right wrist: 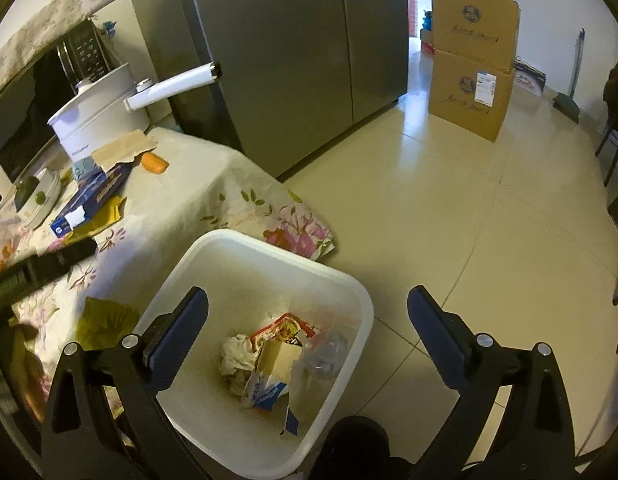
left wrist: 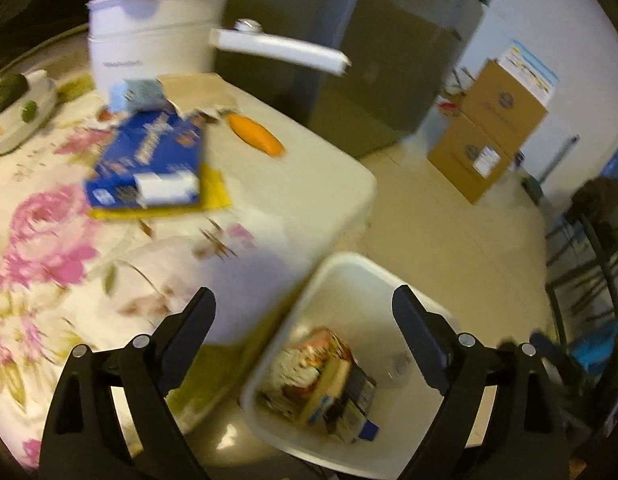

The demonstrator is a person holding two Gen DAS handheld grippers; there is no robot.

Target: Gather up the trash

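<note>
Presently both grippers hang over the white bin [right wrist: 333,280] on the floor beside the surface [right wrist: 213,184]: the left gripper [left wrist: 305,312] and the right gripper [right wrist: 309,308] each have jaws spread wide with nothing between them. Inside the bin lie crumpled paper [right wrist: 238,354], a red printed wrapper [right wrist: 287,326] and a small opened carton [right wrist: 269,380]. On the floral-clothed surface a blue box [left wrist: 147,164] rests on a yellow wrapper [left wrist: 213,188], with an orange item [left wrist: 256,135] and a white pot [left wrist: 149,32] near it.
</note>
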